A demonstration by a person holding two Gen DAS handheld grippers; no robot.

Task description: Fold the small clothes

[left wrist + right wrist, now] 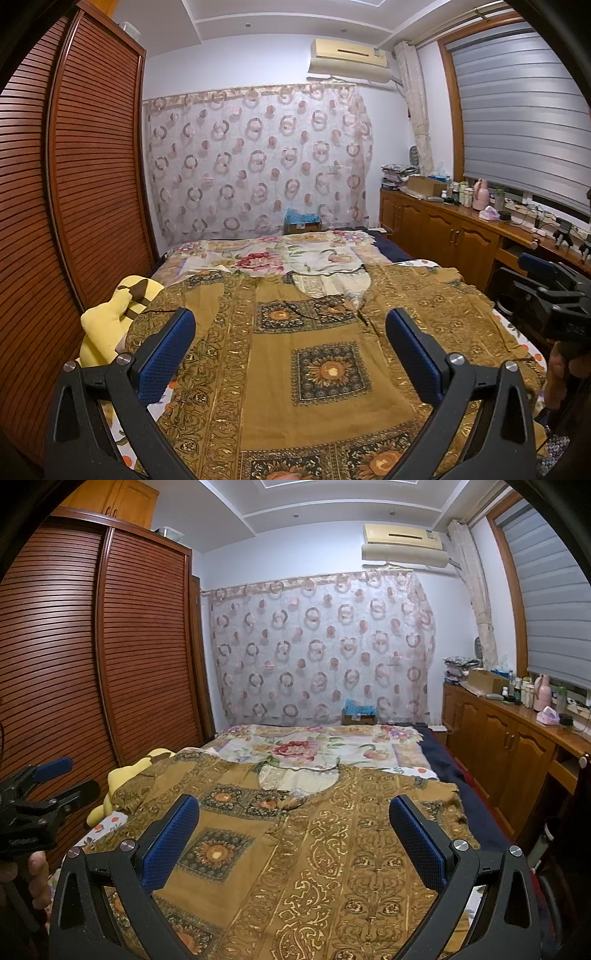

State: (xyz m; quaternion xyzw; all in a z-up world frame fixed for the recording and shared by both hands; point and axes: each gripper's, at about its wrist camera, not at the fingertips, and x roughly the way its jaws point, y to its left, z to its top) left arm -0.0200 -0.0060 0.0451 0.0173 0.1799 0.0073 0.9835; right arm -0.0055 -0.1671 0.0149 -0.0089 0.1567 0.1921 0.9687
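Observation:
A mustard-brown garment (pixel 310 332) with gold scrollwork and dark sunflower squares lies spread flat on the bed, its neckline toward the far end. My left gripper (pixel 290 325) hovers above its middle, open, nothing between its blue pads. In the right wrist view the same garment (pixel 314 834) fills the foreground, and my right gripper (pixel 293 808) is open over it, empty. The right gripper also shows at the right edge of the left wrist view (pixel 546 284), held by a hand (pixel 561 376). The left gripper (pixel 55 779) shows at the left edge of the right wrist view.
A floral sheet (pixel 280 254) covers the far half of the bed. A yellow plush toy (pixel 110 317) lies at the bed's left edge beside a slatted wooden wardrobe (pixel 74 184). A wooden cabinet (pixel 443 225) with bottles and boxes runs along the right wall under a window blind.

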